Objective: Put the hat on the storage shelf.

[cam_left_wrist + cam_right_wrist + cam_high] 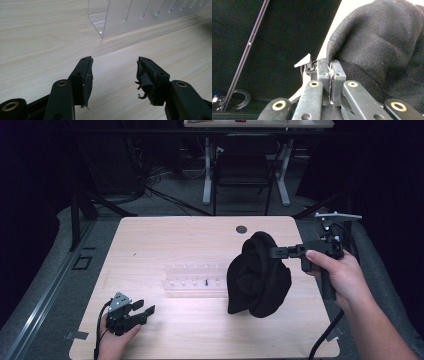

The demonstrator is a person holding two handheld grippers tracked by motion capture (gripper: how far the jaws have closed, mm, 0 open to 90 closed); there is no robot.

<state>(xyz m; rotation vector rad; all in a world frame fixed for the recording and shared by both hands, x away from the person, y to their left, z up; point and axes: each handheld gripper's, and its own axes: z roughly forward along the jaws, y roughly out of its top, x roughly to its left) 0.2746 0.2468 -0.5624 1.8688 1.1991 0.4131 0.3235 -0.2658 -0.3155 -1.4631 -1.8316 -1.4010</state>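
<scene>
You have no text, label, brand, number or sign to read anywhere here. The surfaces in all three views are plain and carry no lettering.

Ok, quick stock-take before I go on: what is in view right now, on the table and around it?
Black cloth: one, black, bunched, hanging from the right gripper over the right half of the table.
Clear rack: one, see-through plastic with slots, mid-table, left of the cloth.
Table: one, light wood, with a dark round hole near its far edge.
Second table: one, white legs, beyond the near one; a dark chair seems to stand under it.
Cables: several, black, on the floor behind.
Left gripper: one, black, jaws open and holding nothing, resting low at the near left corner.
Right gripper: one, black, jaws shut on the cloth's upper edge.
</scene>
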